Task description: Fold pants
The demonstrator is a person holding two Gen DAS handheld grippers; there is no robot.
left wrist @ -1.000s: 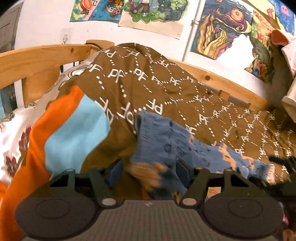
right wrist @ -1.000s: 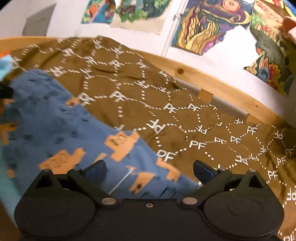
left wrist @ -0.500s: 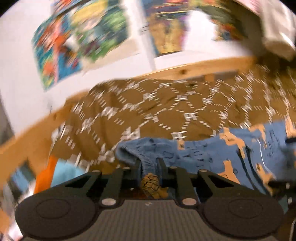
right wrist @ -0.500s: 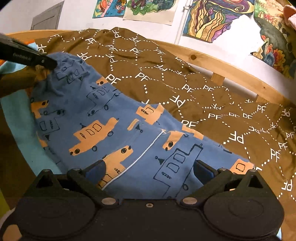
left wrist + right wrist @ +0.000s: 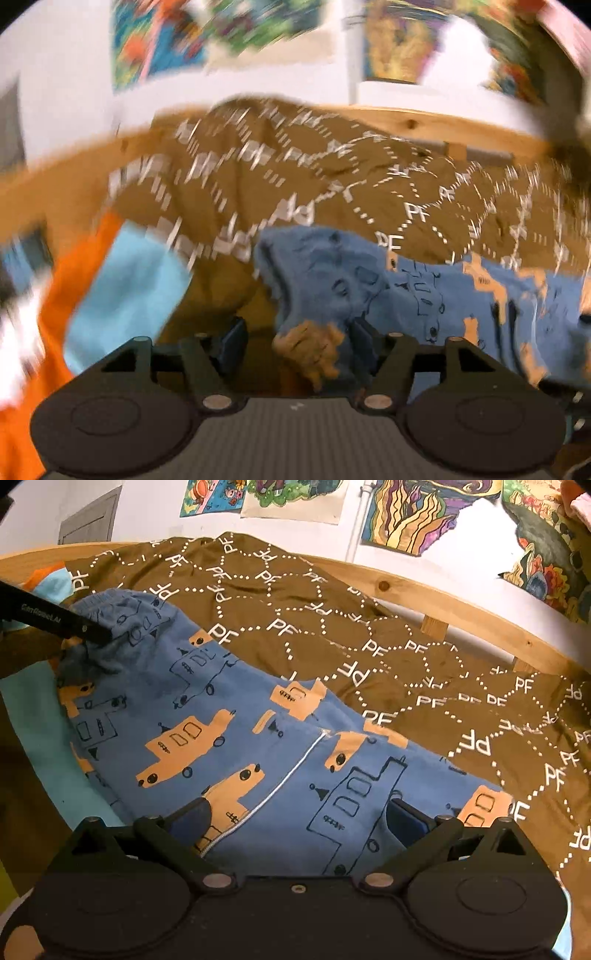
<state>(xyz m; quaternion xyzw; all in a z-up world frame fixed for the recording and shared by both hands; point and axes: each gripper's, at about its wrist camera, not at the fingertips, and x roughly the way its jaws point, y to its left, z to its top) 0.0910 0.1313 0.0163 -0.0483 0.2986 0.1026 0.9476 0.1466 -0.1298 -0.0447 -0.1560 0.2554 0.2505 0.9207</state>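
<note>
Two hand-held grippers work soft blue pants (image 5: 229, 716) lying flat on the brown bedspread (image 5: 424, 664): left hand-held gripper (image 5: 299, 343) opening around the bunched waistband, right hand-held gripper (image 5: 295, 816) wide.

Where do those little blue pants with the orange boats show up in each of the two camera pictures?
Left wrist view: the blue pants fill the lower right, their bunched end between the left gripper fingers.
Right wrist view: the pants spread across the centre and lower left.
Shared landmark: the brown PF-patterned blanket behind them.
</note>
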